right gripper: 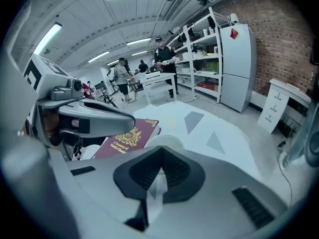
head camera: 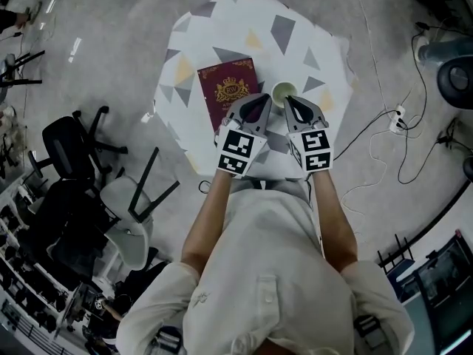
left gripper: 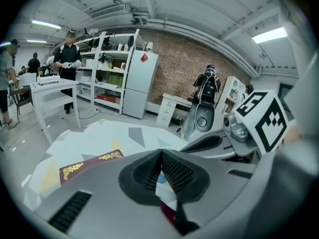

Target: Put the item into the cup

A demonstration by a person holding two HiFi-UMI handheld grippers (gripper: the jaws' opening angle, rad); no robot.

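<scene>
Both jaws were pressed together here. The left hand-held gripper (left gripper: pixel 160 153) was closed tip to tip with nothing caught in it, only a sliver of table showing through the slot behind the tips. Same story on the right hand-held gripper (right gripper: pixel 160 152): shut, empty, patterned tabletop glimpsed below its pads.

From the head view, the cup (head camera: pixel 284 92) stood upright on the table (head camera: pixel 222 21), tucked just ahead of the two gripper noses and between them. Its inside read as a pale patch, too small to say whether anything lay in there. In the right gripper view only its white rim peeked over the jaws; the rest was hidden. The left gripper view did not show it.

A burgundy booklet (head camera: pixel 229 91) with a gold crest lay flat just left of the cup, its near right corner covered by the left gripper. Which thing was the item to go in, the pictures did not settle.

The person's shirt and forearms filled the bottom of the head view, blocking the table's near edge.
</scene>
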